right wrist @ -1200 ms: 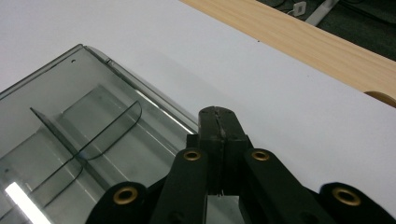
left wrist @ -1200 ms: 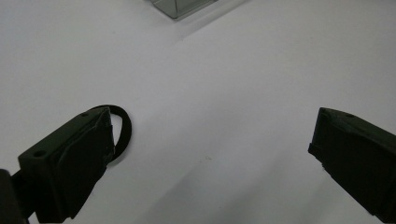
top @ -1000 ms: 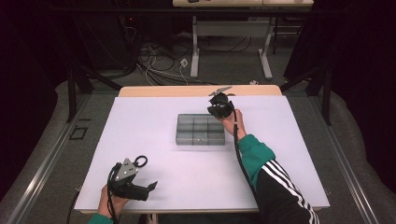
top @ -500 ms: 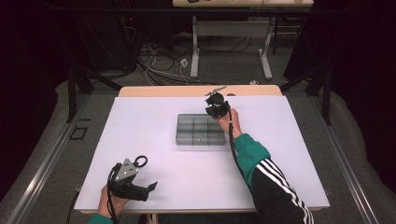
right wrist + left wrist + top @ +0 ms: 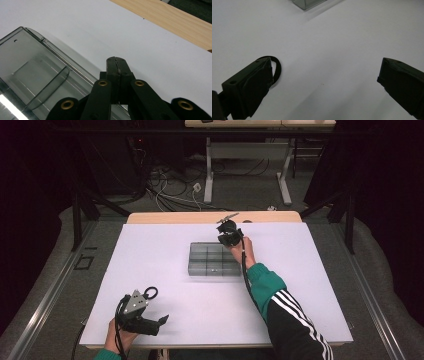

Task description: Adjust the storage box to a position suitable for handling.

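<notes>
Two grippers work this table, and the one that counts is the right gripper (image 5: 227,231), held at the far right corner of the compartment box (image 5: 214,259). That box, a clear grey plastic organiser with two rows of small cells, sits near the middle of the white table top (image 5: 310,285), its long axis running left to right across the high view. In the right gripper view the jaws are pressed fully together with nothing between them, and the closed tip (image 5: 116,65) hangs just past the box's rounded far rim (image 5: 37,37), over bare table rather than over a cell. The box therefore lies just behind and to the left of that tip, toward the person. One small speck shows in a near cell, too small to name.

Left gripper (image 5: 145,317) rests by the near edge, well apart from the box, its jaws spread wide and empty over the white surface (image 5: 324,50). The right hand is plainly the nearer, so any move on the box likely falls to it.
</notes>
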Available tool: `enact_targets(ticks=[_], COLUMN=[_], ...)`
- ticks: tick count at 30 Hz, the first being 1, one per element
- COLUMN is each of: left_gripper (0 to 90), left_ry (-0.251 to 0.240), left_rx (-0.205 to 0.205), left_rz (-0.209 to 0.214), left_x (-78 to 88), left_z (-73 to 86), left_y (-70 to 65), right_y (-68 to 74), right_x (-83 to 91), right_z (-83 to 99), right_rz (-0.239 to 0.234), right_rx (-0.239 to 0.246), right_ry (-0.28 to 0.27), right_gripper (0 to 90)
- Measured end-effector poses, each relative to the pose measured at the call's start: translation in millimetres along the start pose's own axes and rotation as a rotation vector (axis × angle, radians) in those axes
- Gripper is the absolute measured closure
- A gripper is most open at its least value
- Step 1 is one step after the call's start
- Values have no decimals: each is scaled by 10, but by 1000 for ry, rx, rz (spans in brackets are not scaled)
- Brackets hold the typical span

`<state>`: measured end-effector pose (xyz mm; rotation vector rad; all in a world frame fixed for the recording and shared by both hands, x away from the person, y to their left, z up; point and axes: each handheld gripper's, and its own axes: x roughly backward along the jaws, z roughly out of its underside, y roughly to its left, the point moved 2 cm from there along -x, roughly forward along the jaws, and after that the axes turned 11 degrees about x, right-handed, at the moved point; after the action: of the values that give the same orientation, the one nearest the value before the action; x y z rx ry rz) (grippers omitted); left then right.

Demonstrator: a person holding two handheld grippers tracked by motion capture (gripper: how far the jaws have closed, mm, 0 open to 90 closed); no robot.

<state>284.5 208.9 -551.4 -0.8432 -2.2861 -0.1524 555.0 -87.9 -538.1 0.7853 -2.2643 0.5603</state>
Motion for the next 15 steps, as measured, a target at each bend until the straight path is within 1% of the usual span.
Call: enact_targets(ticks=[8, 9, 12, 13, 15], left_gripper=[0, 0, 0, 0, 0], left_ry=[2, 1, 2, 2, 2], left_rx=[-1, -1, 2, 2, -2], left_rz=[2, 2, 1, 1, -1], left_x=[-1, 0, 0, 0, -1], left_z=[0, 0, 1, 1, 0], left_y=[-2, -2, 0, 0, 1], right_y=[29, 34, 52, 54, 81], right_x=[-10, -5, -6, -13, -11], right_z=[-8, -11, -23, -28, -35], right_rz=[11, 10, 14, 13, 5], right_rx=[20, 21, 34, 42, 37], right_ry=[4, 13, 16, 6, 9], right_gripper=[900, 900, 900, 900, 900])
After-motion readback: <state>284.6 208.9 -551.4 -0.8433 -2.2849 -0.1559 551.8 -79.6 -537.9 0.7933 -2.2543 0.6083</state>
